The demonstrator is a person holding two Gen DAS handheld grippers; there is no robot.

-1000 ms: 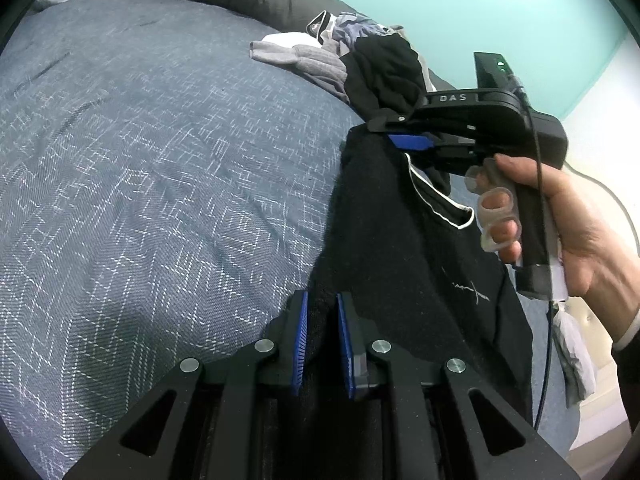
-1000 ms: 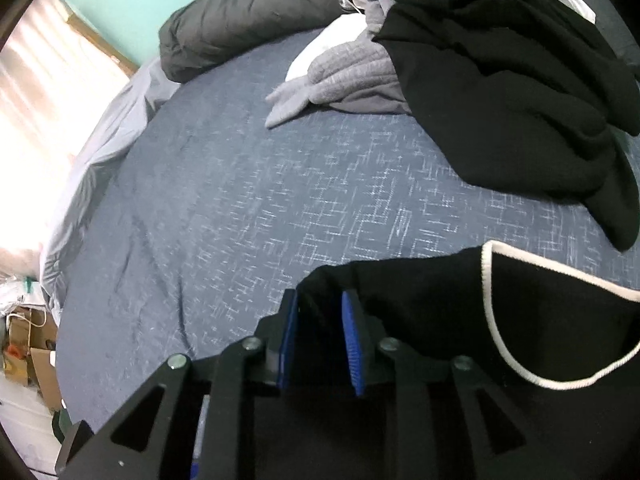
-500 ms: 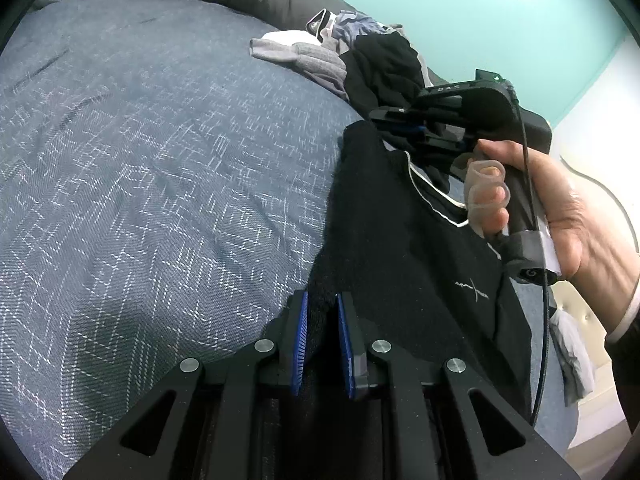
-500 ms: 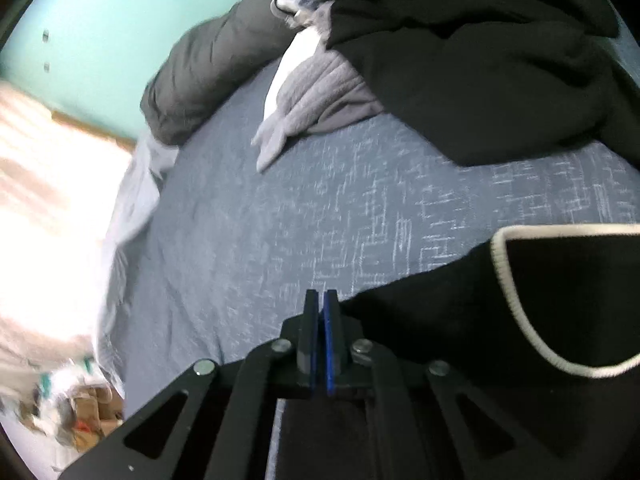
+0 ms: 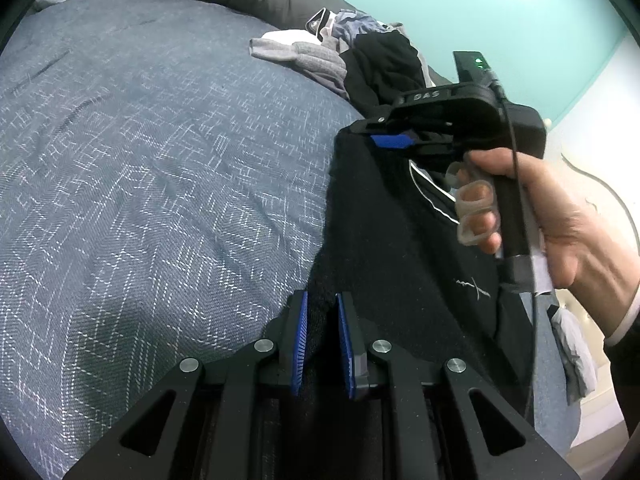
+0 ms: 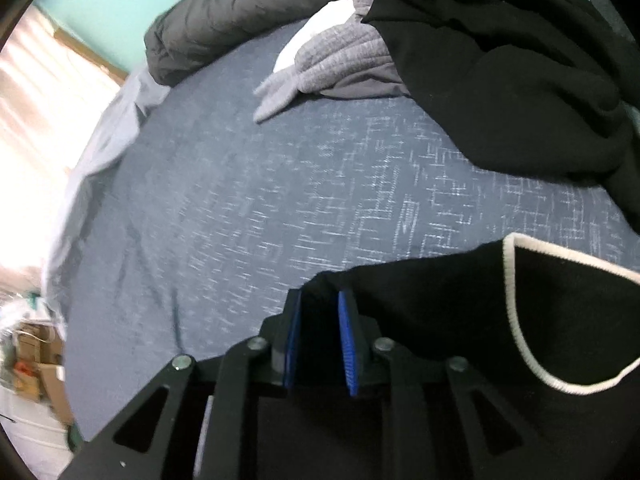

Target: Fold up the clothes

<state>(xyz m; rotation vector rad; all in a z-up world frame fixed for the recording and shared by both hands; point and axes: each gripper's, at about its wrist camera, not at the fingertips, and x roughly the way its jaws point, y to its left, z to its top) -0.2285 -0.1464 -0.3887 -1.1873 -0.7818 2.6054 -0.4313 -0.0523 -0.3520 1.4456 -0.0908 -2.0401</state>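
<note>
The black garment (image 5: 400, 248), with a pale-trimmed neckline (image 6: 516, 304) and a small white mark on its chest, lies along the near edge of the bed (image 5: 160, 184), stretched between the two sets of fingers. The left gripper (image 5: 322, 344) has its blue-padded fingers (image 5: 300, 340) nearly closed, pinching a fold of the black cloth. The right gripper (image 6: 318, 340) has the garment's shoulder corner between its fingers (image 6: 346, 344); its jaws are opening at this moment, cloth filling the narrow gap and touching both pads. A hand (image 5: 560, 232) grips the right gripper's handle. Beyond the fingers a heap of clothes (image 6: 500, 60), black and grey, sits on the blue-grey bedcover, and a dark rolled duvet (image 6: 224, 24) lies further off against the turquoise wall (image 5: 520, 8).
</note>
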